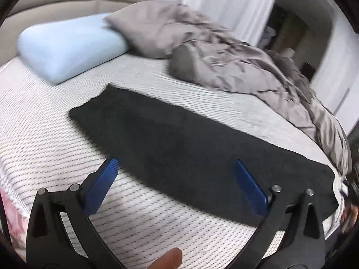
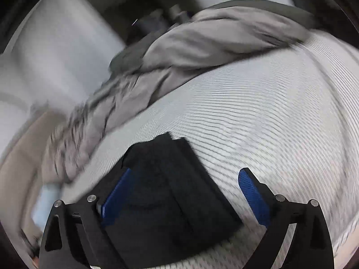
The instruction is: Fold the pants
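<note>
Your left gripper (image 1: 175,168) and right gripper (image 2: 184,177) both have released, wide jaws; the black pants (image 1: 179,143) lie between them on the bed (image 1: 44,134).

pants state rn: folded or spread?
Partly folded: the pants lie flat on the mattress as one long narrow strip, legs apparently stacked. Not yet folded lengthwise.

Pants (image 1: 179,143): black, folded lengthwise into one long flat strip, lying diagonally across the near mattress.
</note>
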The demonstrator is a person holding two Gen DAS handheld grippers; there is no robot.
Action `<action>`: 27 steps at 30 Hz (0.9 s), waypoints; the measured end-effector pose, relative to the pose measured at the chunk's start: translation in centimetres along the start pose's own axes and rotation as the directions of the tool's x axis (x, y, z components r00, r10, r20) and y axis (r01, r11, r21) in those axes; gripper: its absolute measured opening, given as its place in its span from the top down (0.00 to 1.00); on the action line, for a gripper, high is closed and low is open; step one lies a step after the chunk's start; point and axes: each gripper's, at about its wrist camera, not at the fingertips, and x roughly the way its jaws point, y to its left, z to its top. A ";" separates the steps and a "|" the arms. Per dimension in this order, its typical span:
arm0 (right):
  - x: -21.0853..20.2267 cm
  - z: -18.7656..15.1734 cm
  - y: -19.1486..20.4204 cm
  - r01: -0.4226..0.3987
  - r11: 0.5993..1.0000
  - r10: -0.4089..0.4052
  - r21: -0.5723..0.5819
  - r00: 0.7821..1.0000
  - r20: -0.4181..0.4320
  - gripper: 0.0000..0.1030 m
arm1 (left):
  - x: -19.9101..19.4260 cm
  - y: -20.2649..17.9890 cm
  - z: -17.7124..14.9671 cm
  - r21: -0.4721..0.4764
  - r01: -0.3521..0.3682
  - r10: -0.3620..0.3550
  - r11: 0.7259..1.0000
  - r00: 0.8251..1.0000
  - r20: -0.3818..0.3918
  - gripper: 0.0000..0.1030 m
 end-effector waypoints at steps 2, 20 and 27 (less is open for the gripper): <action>3.8 1.3 1.8 0.008 0.995 -0.016 -0.095 0.996 -0.088 0.06 | 1.0 -1.9 0.2 0.021 0.033 -0.032 0.999 0.999 -0.012 0.01; 7.2 2.6 7.7 0.264 0.926 -0.256 -0.272 0.965 0.063 0.10 | 9.3 -14.0 -2.1 0.233 0.172 -0.137 0.957 0.977 -0.161 0.01; 4.2 -7.5 17.0 -0.030 0.878 -0.003 -0.478 0.998 -0.068 0.00 | 8.6 -24.8 -7.2 0.390 0.345 -0.243 0.854 0.926 -0.288 0.01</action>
